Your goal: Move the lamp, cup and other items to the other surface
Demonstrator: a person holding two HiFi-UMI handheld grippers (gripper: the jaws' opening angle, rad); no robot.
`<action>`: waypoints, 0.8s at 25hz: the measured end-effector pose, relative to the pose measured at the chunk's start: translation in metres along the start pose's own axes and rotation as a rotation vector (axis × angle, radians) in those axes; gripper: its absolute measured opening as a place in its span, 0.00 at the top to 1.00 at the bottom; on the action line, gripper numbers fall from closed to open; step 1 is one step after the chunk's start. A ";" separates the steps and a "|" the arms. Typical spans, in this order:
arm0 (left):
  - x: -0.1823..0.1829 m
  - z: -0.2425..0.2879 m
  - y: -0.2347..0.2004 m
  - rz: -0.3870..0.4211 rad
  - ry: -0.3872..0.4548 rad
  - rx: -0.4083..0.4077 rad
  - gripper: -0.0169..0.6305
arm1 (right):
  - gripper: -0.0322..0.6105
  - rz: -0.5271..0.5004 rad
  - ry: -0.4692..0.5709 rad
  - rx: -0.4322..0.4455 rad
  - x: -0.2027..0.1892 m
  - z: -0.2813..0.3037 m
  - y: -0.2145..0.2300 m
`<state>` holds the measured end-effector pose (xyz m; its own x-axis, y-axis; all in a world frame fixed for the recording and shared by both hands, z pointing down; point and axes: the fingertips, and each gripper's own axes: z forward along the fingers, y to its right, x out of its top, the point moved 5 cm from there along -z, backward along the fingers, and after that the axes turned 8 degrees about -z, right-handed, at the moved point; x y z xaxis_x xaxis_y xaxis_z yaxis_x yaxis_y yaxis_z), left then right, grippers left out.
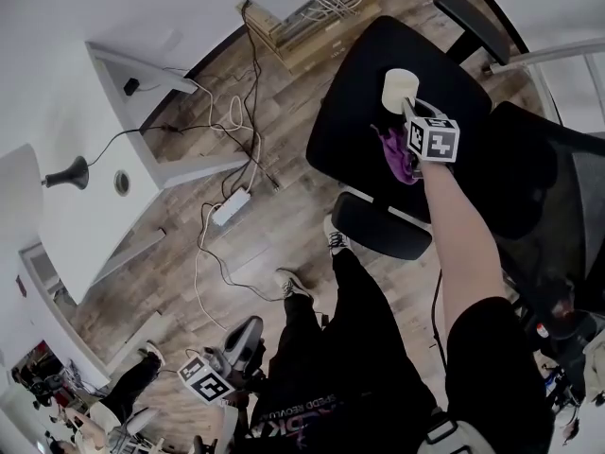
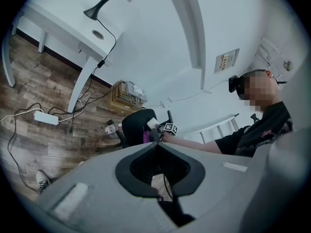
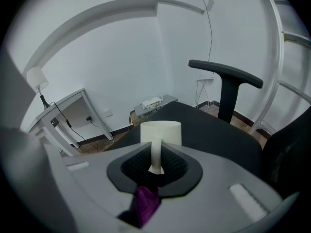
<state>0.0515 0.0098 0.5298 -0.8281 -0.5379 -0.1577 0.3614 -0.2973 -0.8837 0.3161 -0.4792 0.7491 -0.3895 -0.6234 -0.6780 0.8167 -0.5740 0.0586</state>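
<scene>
A cream cup (image 1: pixel 399 87) is over the black chair seat (image 1: pixel 354 102), and my right gripper (image 1: pixel 409 112) is shut on its handle. In the right gripper view the cup (image 3: pixel 160 131) stands upright just beyond the jaws (image 3: pixel 155 171), its handle running in between them. I cannot tell whether it touches the seat. A purple cloth (image 1: pixel 397 155) lies on the seat beneath that gripper. The black lamp (image 1: pixel 68 174) stands on the white desk (image 1: pixel 109 121) at the far left. My left gripper (image 1: pixel 238 346) hangs low beside my legs, jaws close together with nothing between them.
Cables and a white power strip (image 1: pixel 231 206) trail over the wooden floor between desk and chair. The chair's armrest (image 1: pixel 380 225) juts toward my legs. A wooden crate (image 1: pixel 312 12) with cables sits by the wall. Another person's legs (image 1: pixel 132 376) show at the lower left.
</scene>
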 end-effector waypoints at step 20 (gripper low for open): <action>-0.004 -0.011 0.004 0.021 0.059 -0.061 0.99 | 0.82 0.028 -0.154 0.013 -0.045 -0.036 -0.002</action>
<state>0.0520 0.0193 0.5220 -0.8453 -0.4953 -0.2002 0.3533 -0.2371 -0.9050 0.3473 -0.4308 0.7534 -0.4285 -0.7124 -0.5557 0.8230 -0.5616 0.0854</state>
